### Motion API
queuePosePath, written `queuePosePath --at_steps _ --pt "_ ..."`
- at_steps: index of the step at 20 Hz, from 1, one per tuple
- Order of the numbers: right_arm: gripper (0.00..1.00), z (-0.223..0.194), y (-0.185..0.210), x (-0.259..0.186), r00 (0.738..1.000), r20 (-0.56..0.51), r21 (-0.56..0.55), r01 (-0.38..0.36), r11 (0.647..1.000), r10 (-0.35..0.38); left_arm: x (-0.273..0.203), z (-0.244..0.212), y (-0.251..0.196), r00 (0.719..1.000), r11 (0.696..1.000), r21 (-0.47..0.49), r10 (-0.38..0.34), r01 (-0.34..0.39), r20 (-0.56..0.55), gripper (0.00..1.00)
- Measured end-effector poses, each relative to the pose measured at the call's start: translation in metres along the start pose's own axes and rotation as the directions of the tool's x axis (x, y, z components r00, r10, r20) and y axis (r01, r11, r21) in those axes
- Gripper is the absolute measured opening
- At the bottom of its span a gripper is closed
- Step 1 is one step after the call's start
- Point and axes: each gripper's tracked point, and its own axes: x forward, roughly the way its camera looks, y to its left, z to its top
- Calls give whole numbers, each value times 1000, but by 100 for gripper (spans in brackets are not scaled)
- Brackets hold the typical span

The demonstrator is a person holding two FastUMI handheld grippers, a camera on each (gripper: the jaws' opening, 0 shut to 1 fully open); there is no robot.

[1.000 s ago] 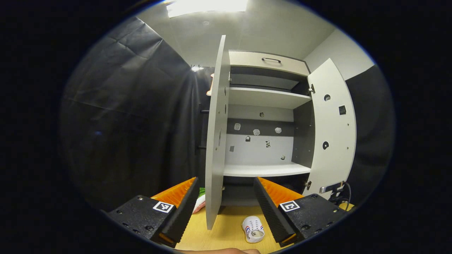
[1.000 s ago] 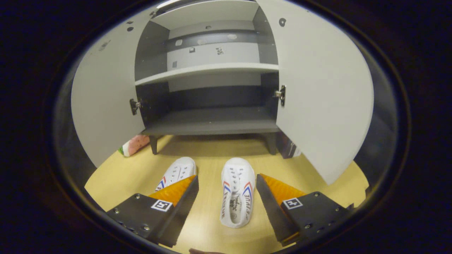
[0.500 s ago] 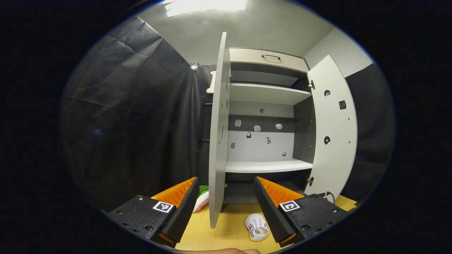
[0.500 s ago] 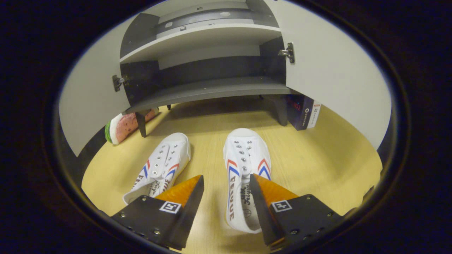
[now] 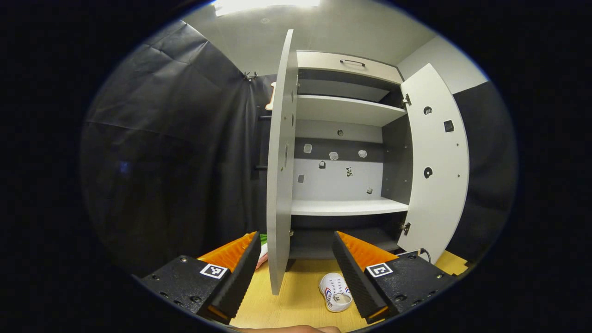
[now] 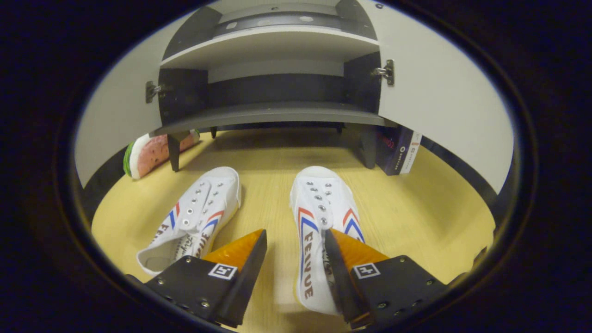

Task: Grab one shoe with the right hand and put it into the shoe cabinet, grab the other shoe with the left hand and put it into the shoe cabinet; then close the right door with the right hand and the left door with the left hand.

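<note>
- In the right gripper view, a watermelon-slice toy (image 6: 148, 155) lies on the wooden floor (image 6: 430, 203) beside the front left leg of the shoe cabinet (image 6: 273, 113), out of the way of the work.
- The left shoe (image 6: 194, 217) lies in front of the cabinet, toe angled toward its lowest shelf and heel opening toward the camera; I judge it is left for the other hand.
- The right gripper (image 6: 293, 243) sits low over the right shoe (image 6: 323, 222), which lies in front of the cabinet, toe pointing at the lowest shelf. Its jaws are spread: one finger stands outside the shoe's side wall and the other reaches into the opening, straddling that wall. They look close to it, but I cannot tell whether they press on it, so I take the grasp as about to close.
- A dark box (image 6: 397, 150) stands against the cabinet's front right leg.
- Both doors stand wide open, which leaves the lowest shelf free to receive the shoes.
- In the left gripper view, the left gripper (image 5: 293, 259) is held high and back from the cabinet, jaws spread and holding nothing, likely waiting its turn.
- The cabinet's left door (image 5: 280, 162) faces this camera edge-on, just left of the shelves.
- One shoe (image 5: 336, 298) shows on the floor below the cabinet front.
- The right door (image 5: 437, 162) swings out to the right of the shelves.
</note>
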Motion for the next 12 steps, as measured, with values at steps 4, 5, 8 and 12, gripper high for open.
queuePosePath --at_steps 4,5,8,12 --pt "31 2 -15 3 1000 10 77 20 997 -21 2 -4 -2 1000 1000 2 -6 6 0 93" --pt "33 0 -18 5 1000 11 90 10 996 -11 2 -5 -4 1000 1000 1 -8 8 -2 93" --pt "29 7 -17 6 1000 21 97 -21 995 19 3 -11 -11 1000 1000 -1 -20 20 -11 94" --pt "3 8 -18 12 997 61 149 -55 987 46 3 -18 -20 999 999 15 -33 33 -27 94"
